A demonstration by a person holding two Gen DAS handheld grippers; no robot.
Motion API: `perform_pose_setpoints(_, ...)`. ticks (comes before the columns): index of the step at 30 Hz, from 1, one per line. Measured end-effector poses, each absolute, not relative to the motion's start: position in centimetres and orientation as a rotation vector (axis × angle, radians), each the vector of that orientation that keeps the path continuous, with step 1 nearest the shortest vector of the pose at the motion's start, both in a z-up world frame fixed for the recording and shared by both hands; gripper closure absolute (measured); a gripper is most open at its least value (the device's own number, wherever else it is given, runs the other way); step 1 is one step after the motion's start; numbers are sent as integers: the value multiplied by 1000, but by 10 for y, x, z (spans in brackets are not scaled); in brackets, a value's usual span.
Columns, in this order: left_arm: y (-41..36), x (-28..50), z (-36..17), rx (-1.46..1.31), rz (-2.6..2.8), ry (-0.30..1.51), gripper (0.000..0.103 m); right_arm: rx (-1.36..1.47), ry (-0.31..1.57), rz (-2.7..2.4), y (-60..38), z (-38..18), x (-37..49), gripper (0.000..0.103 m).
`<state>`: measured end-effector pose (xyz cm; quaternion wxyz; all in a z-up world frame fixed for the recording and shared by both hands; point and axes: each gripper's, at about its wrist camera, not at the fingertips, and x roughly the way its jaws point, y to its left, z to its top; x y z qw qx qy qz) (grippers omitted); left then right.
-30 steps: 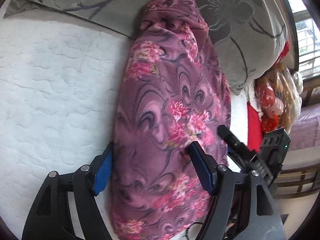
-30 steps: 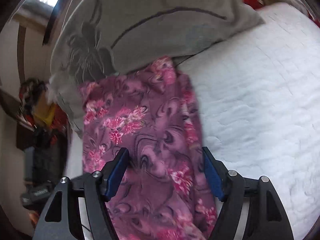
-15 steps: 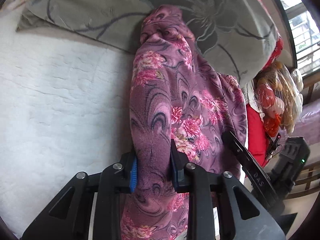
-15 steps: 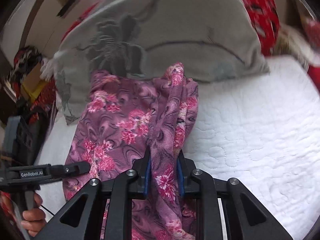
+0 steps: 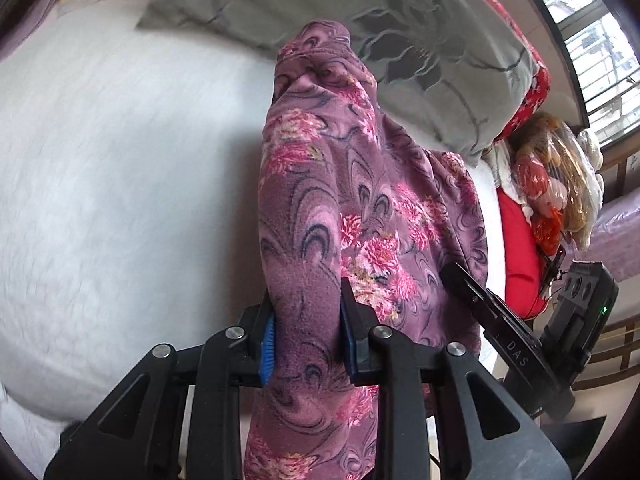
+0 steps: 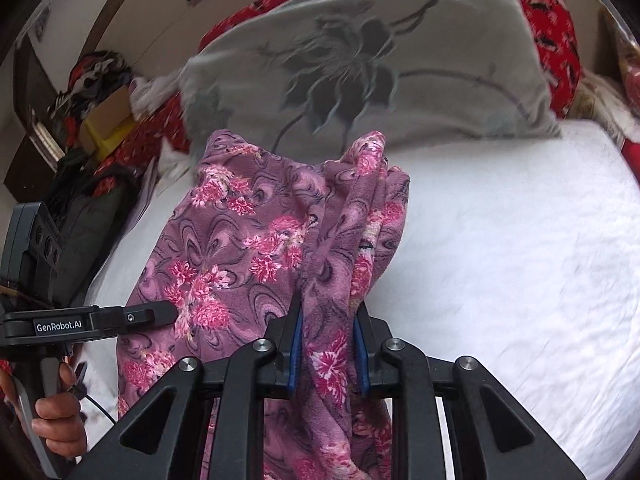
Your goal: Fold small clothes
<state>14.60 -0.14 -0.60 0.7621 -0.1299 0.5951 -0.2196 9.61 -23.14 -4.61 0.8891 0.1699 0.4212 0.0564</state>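
Observation:
A purple fleece garment with pink flowers (image 5: 360,200) lies lengthwise on a white quilted bed, its far end against a grey pillow. My left gripper (image 5: 306,332) is shut on a bunched edge of it. My right gripper (image 6: 328,344) is shut on the opposite bunched edge of the same garment (image 6: 240,248). The cloth is lifted and hangs between and below both pairs of fingers. The right gripper also shows in the left wrist view (image 5: 500,328), and the left gripper shows in the right wrist view (image 6: 92,320).
A grey flowered pillow (image 6: 380,64) lies at the bed's far end over red bedding (image 6: 552,20). White mattress (image 6: 520,260) spreads beside the garment. Bagged stuffed toys (image 5: 556,184) and clutter (image 6: 92,92) stand off the bed's side.
Both grippers went from open astride the garment to shut on its edges, then lifted it. The cloth has bunched and risen off the bed.

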Motion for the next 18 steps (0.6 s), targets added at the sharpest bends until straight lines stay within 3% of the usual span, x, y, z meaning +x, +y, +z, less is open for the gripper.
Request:
perform_pose_setpoints(2, 10, 140, -26, -288, -446, 1341, 77, 354, 933, 124, -222, -66, 92, 80)
perform_pose_setpoints(5, 27, 138, -41, -346, -450, 1370, 69, 292, 1044, 68, -214, -97, 90, 70)
perform_pose_setpoints(12, 23, 155, 14, -234, -466, 1166, 70, 380, 895, 8, -244, -60, 93, 67)
perform_pose_setpoints(18, -38, 202, 4, -37, -432, 1130, 70, 255, 800, 60, -220, -50, 130, 71)
